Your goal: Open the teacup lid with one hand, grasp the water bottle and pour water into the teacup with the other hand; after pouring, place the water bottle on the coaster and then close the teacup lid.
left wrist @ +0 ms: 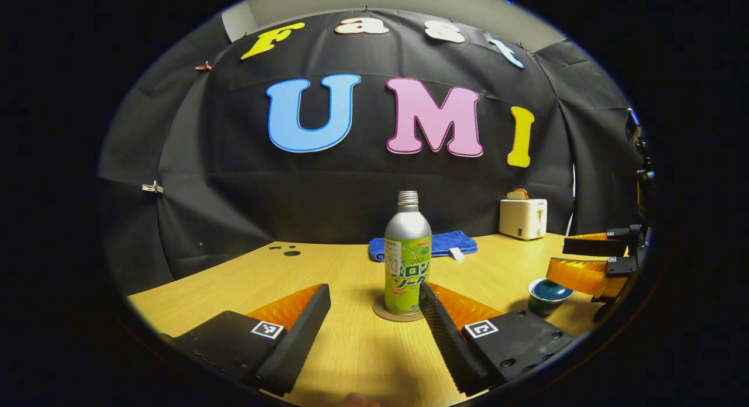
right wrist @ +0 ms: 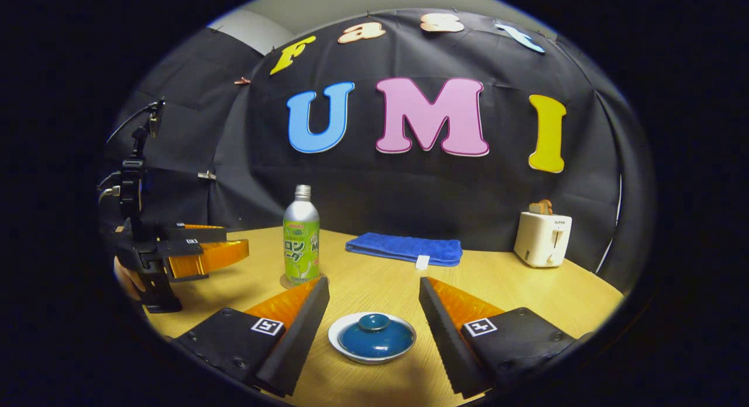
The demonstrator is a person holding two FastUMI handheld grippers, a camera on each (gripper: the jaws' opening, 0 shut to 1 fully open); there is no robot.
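Both tools wide apart, nothing held: right tool point(right wrist: 374, 302) straddles lidded teacup point(right wrist: 372, 337) at 6 o'clock, left tool point(left wrist: 374, 304) faces bottle point(left wrist: 408, 261) on coaster point(left wrist: 386, 312) at 12; risks: lid knob slipping, w/ tall bottle tipping if nudged.

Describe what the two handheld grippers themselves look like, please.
Both match. The left gripper and right gripper each have two long wedge-shaped fingers with ribbed inner faces, mounted on black blocks with screw holes and a small square black-and-white marker tag. Seen from the side in the right gripper view, the left gripper has a black frame and handle, with cables running up behind it.
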